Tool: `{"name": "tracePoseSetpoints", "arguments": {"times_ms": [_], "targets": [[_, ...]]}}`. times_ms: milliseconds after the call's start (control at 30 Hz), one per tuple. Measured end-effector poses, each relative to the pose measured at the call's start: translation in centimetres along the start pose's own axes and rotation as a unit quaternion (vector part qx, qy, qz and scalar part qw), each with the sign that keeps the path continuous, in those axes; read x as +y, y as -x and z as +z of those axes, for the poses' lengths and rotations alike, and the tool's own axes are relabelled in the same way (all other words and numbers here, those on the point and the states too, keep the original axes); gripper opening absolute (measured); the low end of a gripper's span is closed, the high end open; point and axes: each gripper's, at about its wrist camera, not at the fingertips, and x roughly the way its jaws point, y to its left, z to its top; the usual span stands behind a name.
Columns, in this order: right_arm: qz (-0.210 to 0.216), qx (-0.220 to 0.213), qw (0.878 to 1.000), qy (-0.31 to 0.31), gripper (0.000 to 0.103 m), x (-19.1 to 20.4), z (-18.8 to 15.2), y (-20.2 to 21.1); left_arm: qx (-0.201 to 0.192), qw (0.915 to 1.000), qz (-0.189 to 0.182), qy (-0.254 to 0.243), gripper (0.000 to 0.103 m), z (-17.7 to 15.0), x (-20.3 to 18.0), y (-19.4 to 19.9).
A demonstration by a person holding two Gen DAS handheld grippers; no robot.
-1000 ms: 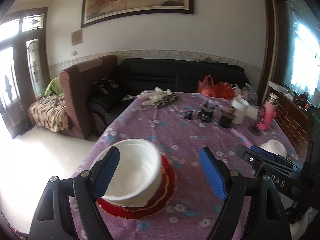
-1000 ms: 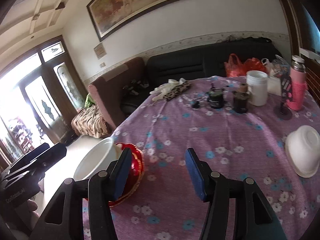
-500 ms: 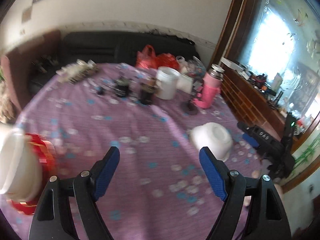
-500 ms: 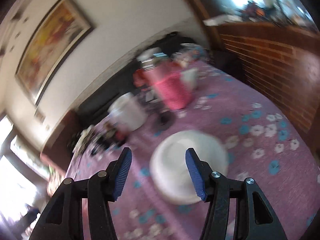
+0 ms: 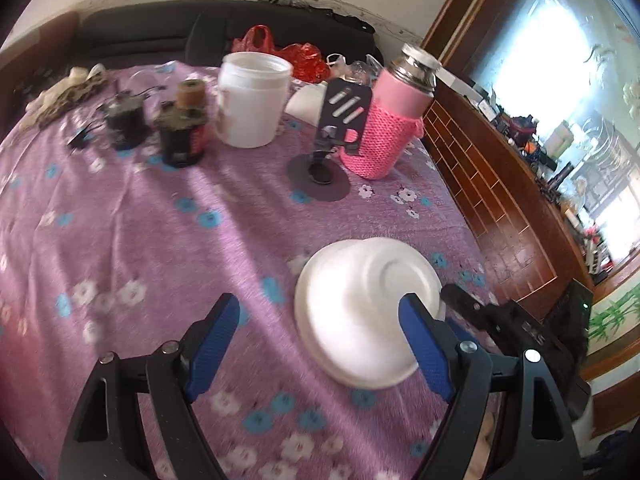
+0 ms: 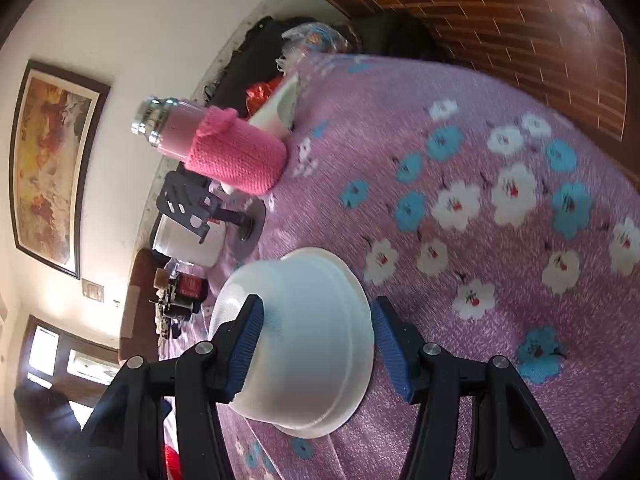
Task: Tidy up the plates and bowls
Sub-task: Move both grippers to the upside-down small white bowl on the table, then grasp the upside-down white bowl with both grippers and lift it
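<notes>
A white bowl (image 5: 366,308) lies upside down on the purple flowered tablecloth (image 5: 160,232). My left gripper (image 5: 320,340) is open just short of it, its right finger in front of the bowl's rim. In the right wrist view the same bowl (image 6: 308,344) sits between the blue pads of my right gripper (image 6: 320,340), which is rolled sideways. The jaws are open around the bowl with a small gap at each pad. The right gripper's body (image 5: 516,332) shows at the bowl's right side. The red plate with its white bowl is out of view.
At the table's far side stand a pink knit-sleeved flask (image 5: 390,120), a black phone stand (image 5: 328,148), a white tub (image 5: 254,100) and two dark jars (image 5: 180,132). The table edge and a brick-pattern wall (image 5: 500,200) are close on the right.
Both grippers swung right from the stacked plate and bowl to the upturned bowl. My right gripper rolled sideways and moved in until its open jaws straddle the bowl.
</notes>
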Motion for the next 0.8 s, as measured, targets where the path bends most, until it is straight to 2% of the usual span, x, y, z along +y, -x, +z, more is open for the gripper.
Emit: {"name": "tracePoseSetpoints", "arguments": {"times_ms": [100,200,300,367,500,667,733,800], "targets": [[0.017,0.007,1.0,-0.016,0.068,-0.6,0.1,-0.5,0.013,0.9998,0.006,-0.012,0.081,0.4,-0.8,-2.2],[0.048,0.015,0.999,-0.02,0.07,-0.7,0.0,-0.9,0.035,0.9993,0.009,0.0,0.081,0.5,-0.5,-4.5],[0.117,0.038,0.992,-0.038,0.073,-0.6,-0.2,-1.7,0.048,0.9983,-0.016,0.029,0.081,0.3,0.9,-5.4],[0.121,0.038,0.991,-0.032,0.077,-0.2,-0.4,-1.9,0.049,0.998,-0.02,0.034,0.081,0.3,1.4,-5.3],[0.165,0.067,0.984,-0.02,0.079,1.4,-1.3,-2.8,0.051,0.9972,-0.037,0.04,0.081,-0.3,2.4,-4.9],[0.155,0.088,0.983,0.047,0.086,5.1,-3.3,-3.7,0.039,0.9978,-0.032,0.044,0.081,-1.1,3.9,-3.3],[0.174,0.106,0.977,0.064,0.089,6.1,-4.0,-3.9,0.053,0.9973,-0.041,0.032,0.081,-1.5,4.5,-2.5],[0.223,0.136,0.963,0.075,0.089,6.8,-4.4,-3.9,0.071,0.9934,-0.085,0.029,0.081,-1.9,5.6,-1.4]]}}
